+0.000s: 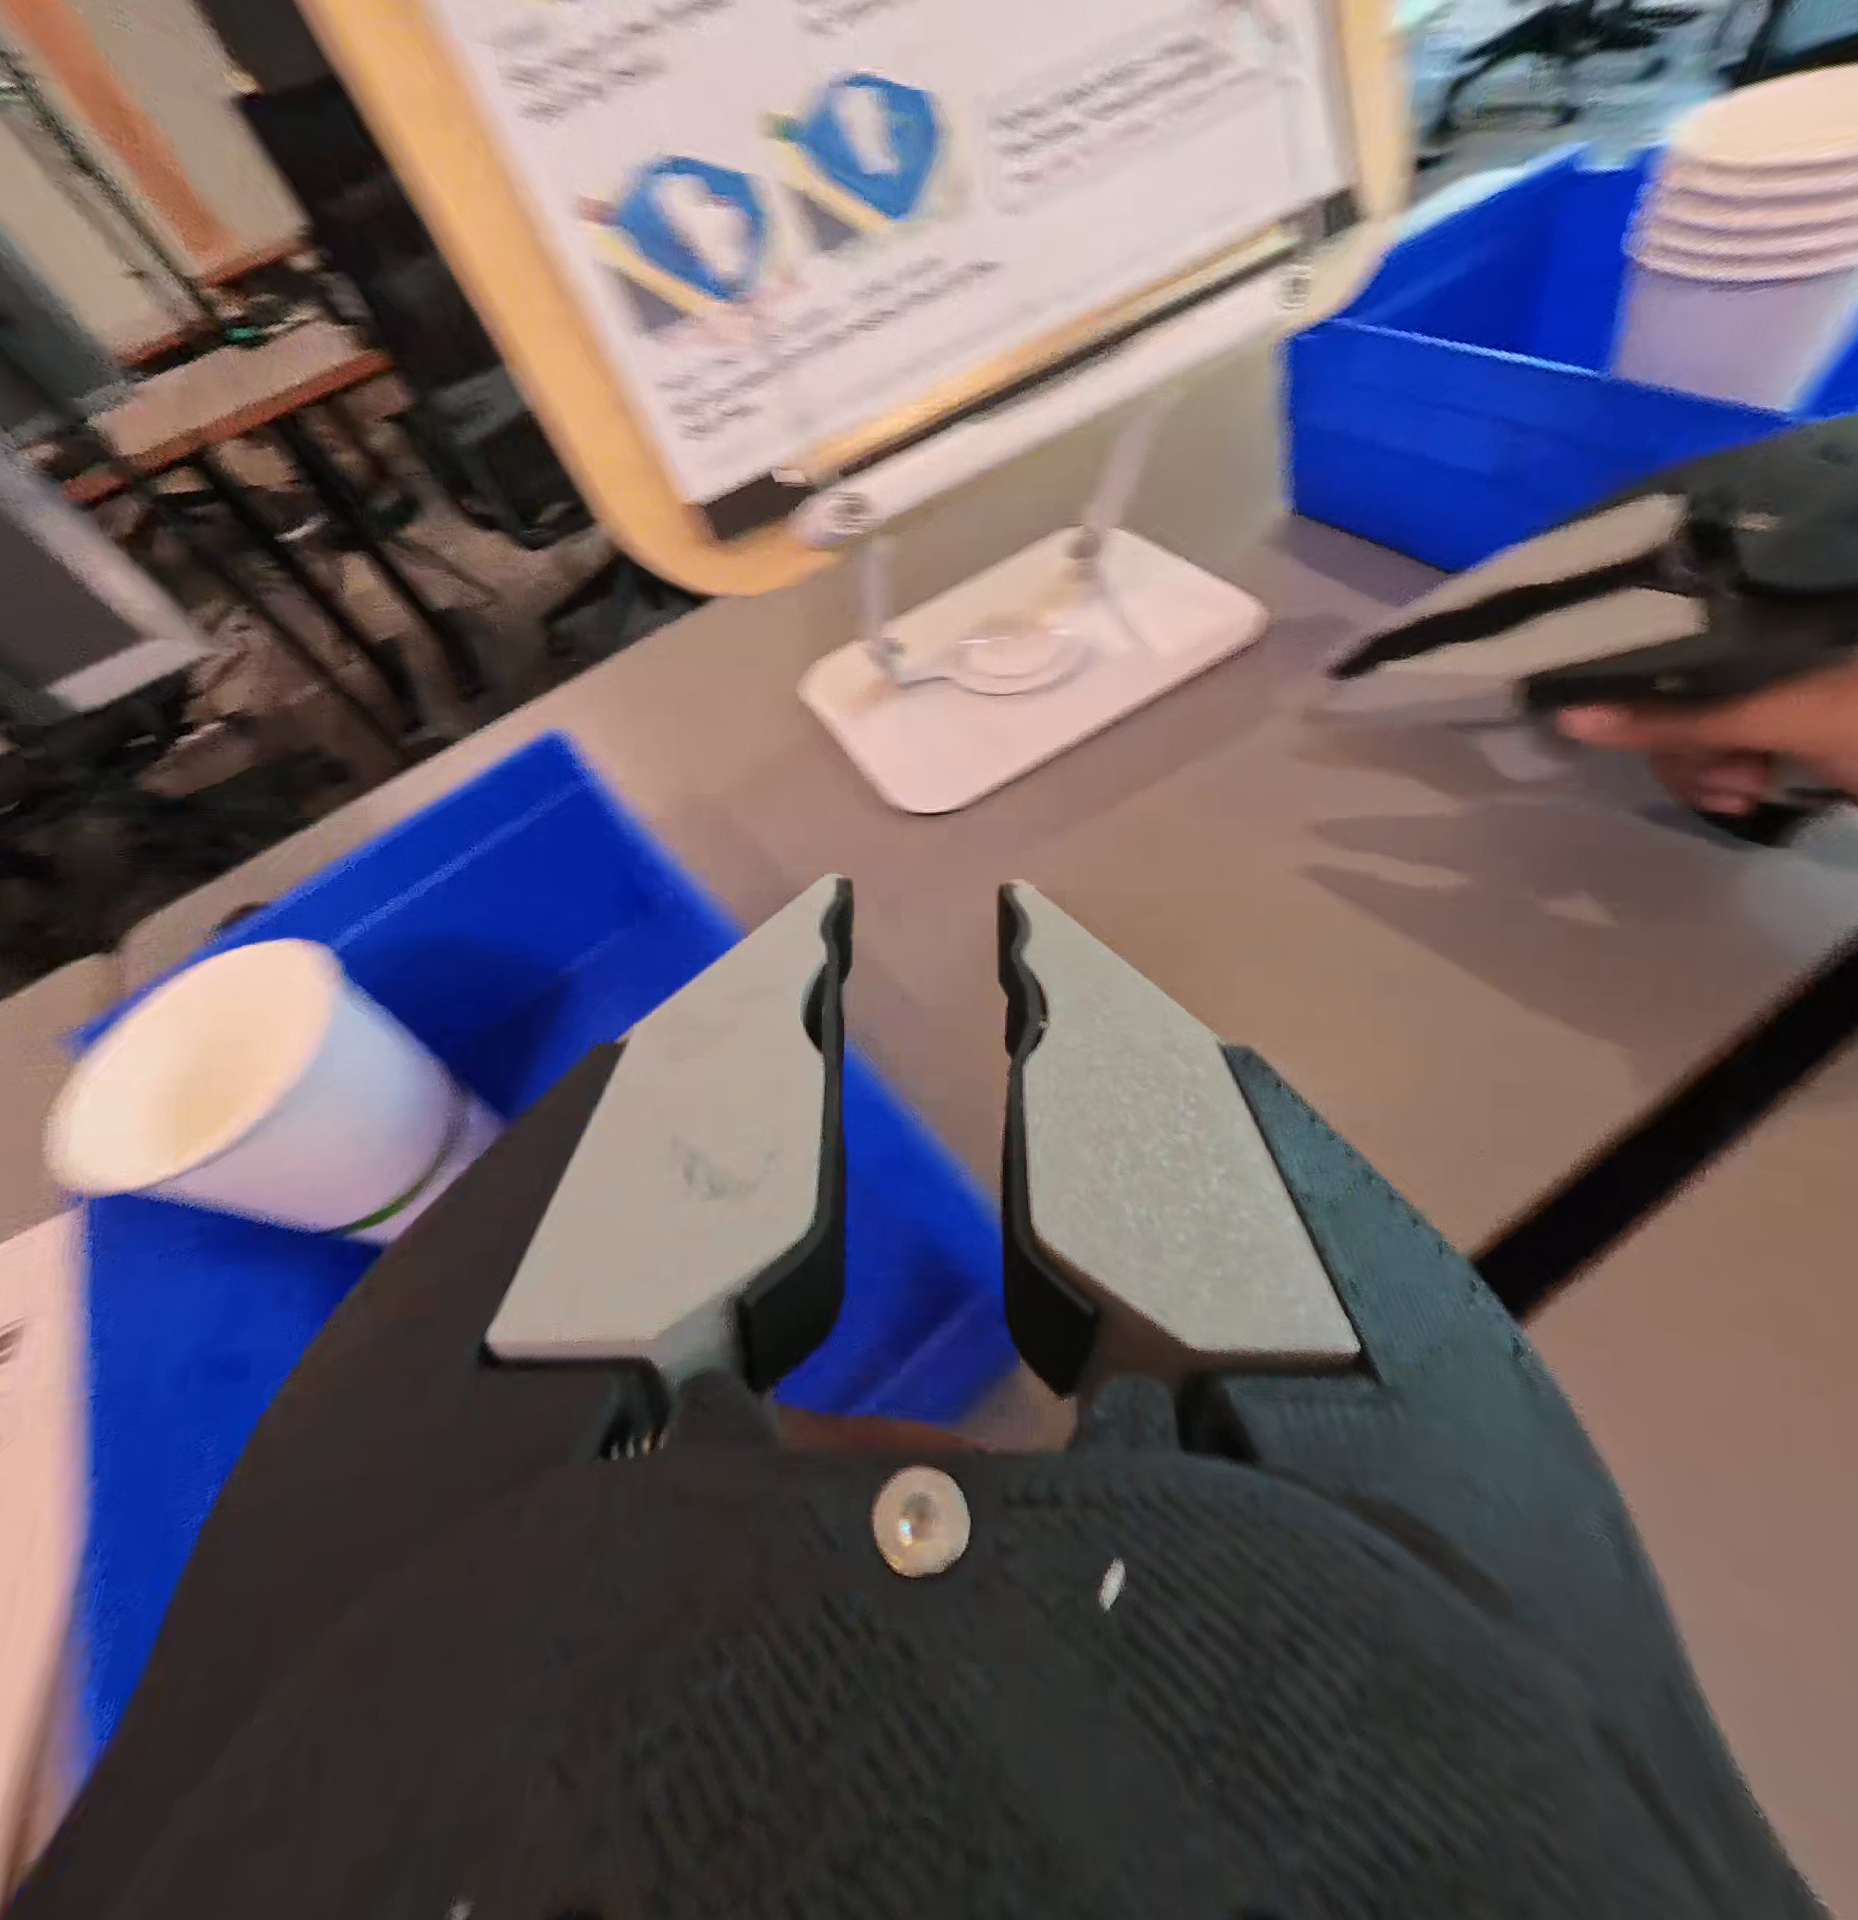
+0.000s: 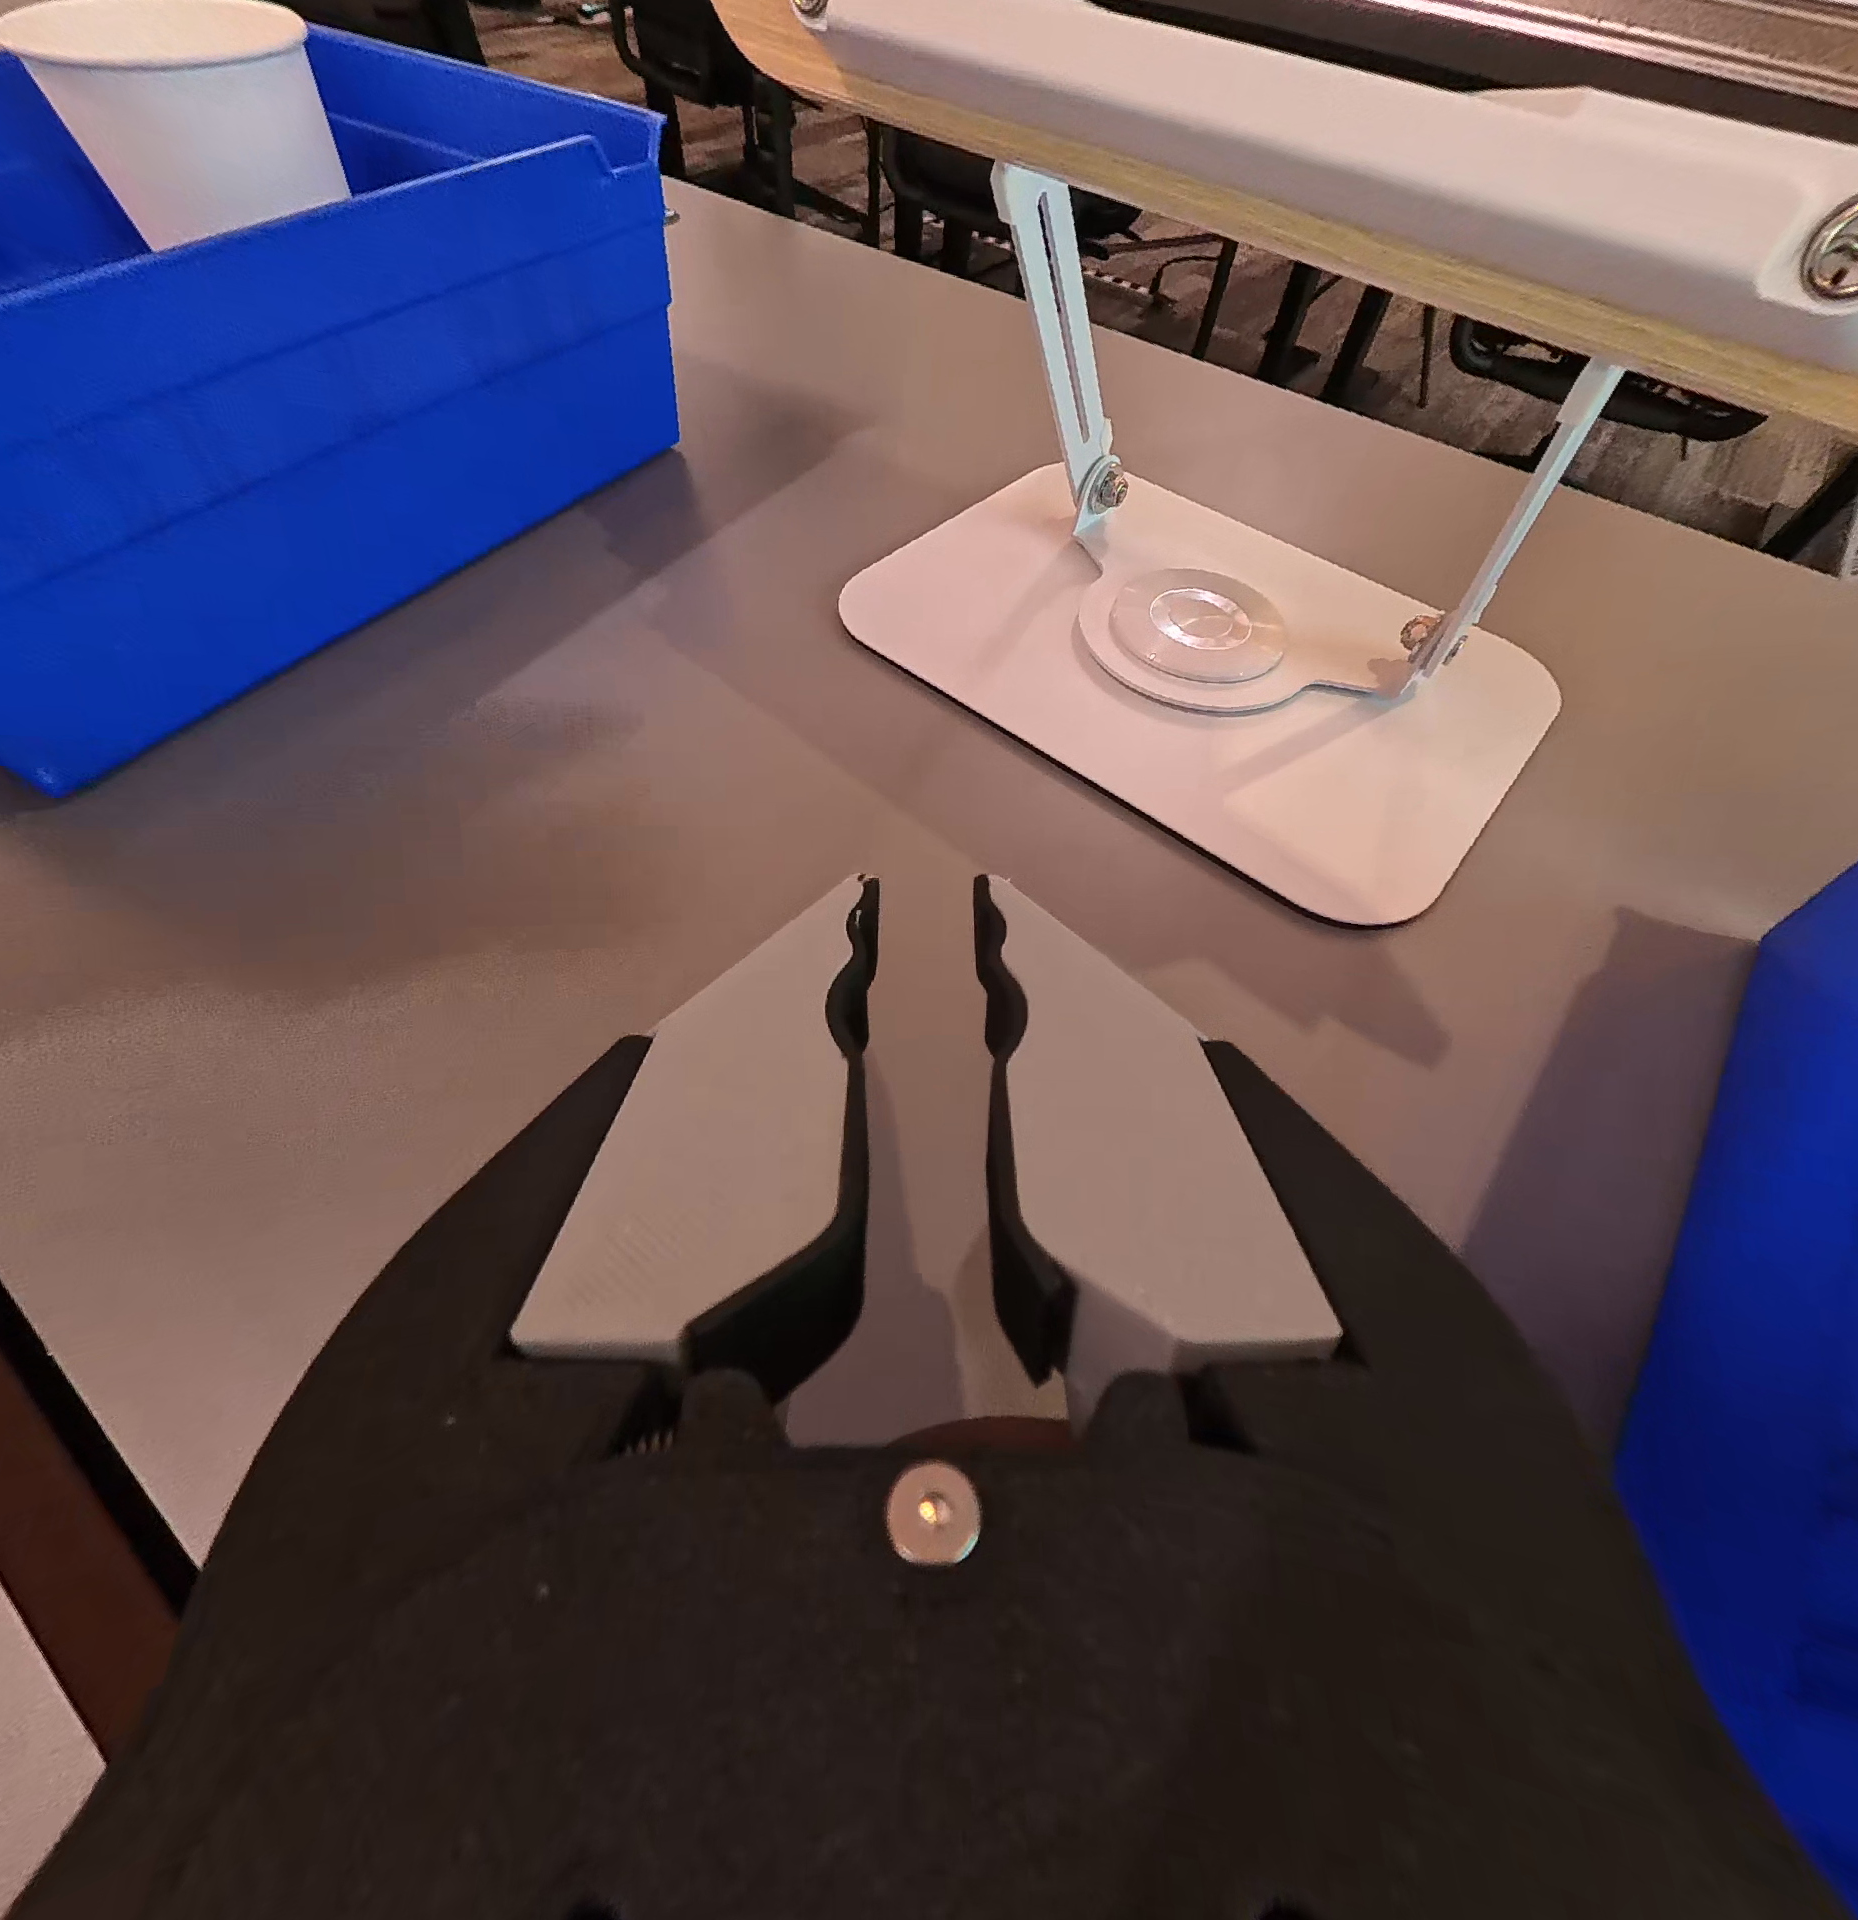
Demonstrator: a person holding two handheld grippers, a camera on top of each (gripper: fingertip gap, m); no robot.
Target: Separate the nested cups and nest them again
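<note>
Left wrist view: blurred cup (image 1: pixel 250 1081) apparently left of empty hand-held gripper (image 1: pixel 925 894).

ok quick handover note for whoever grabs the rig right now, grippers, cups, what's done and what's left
Left gripper: open, empty, over the near blue bin.
Right gripper: open, empty, above the bare grey table.
Single white cup: in the near blue bin, appears tilted in the left wrist view.
Nested cup stack: upright in the far blue bin.
Done: one cup appears already separated.
Left: probably pull the remaining cups apart, then nest them all again.
</note>
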